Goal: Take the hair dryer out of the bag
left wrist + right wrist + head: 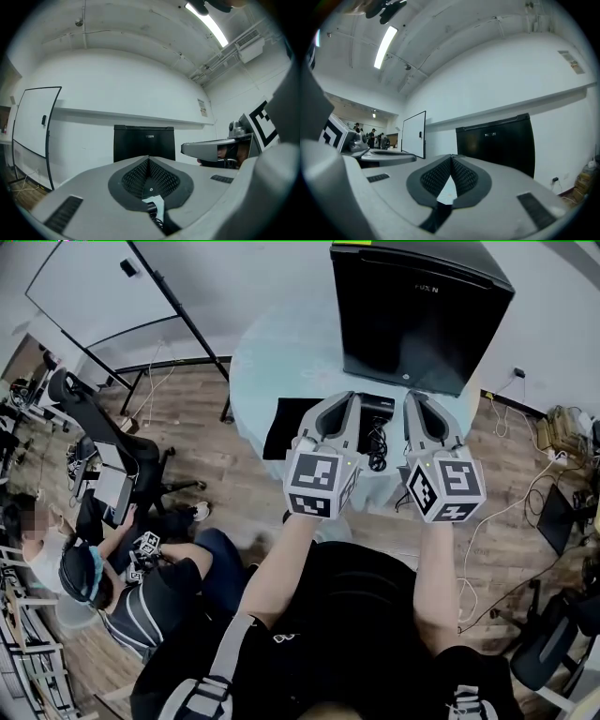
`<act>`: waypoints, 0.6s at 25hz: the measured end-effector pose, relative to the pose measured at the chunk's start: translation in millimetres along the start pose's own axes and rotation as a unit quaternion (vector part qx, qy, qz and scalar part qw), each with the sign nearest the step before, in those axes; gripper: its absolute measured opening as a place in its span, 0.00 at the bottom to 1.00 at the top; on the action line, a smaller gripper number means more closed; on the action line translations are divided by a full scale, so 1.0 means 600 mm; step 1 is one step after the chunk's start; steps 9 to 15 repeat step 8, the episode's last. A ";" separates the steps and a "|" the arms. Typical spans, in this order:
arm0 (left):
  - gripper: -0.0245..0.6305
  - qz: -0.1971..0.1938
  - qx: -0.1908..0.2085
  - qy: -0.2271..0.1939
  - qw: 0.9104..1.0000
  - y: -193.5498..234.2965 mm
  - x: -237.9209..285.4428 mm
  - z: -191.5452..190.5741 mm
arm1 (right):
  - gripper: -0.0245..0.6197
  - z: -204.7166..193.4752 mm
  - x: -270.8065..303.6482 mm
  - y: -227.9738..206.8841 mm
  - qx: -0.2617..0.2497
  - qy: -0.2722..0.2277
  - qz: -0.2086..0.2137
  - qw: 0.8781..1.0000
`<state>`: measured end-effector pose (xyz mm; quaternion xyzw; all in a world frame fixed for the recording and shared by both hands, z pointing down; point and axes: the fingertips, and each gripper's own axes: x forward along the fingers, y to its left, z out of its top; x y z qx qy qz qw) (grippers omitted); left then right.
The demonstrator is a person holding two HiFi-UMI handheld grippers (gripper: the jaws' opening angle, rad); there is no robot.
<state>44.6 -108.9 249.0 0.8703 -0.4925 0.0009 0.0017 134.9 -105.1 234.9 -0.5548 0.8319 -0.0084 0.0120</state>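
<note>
The black corded hair dryer (377, 413) is seen right of the flat black bag (286, 427) on the round pale table (267, 352); removal is judged done, with left gripper (149, 158) and right gripper (452, 157) closed, empty

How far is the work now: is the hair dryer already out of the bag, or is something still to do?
Seemingly done: a black hair dryer with its cord lies on the table beside the flat black bag, though it is partly hidden. In hand: nothing; the left gripper and right gripper are shut and empty. Left: apparently nothing.
</note>
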 end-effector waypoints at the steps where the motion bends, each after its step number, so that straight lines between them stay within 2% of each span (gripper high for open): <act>1: 0.04 0.000 -0.001 0.001 1.000 0.001 0.001 -0.001 | 0.04 0.000 0.001 0.001 -0.002 0.001 0.000 1.000; 15: 0.04 -0.003 -0.005 0.003 1.000 0.003 0.011 -0.002 | 0.04 0.000 0.008 -0.006 -0.008 0.004 -0.005 1.000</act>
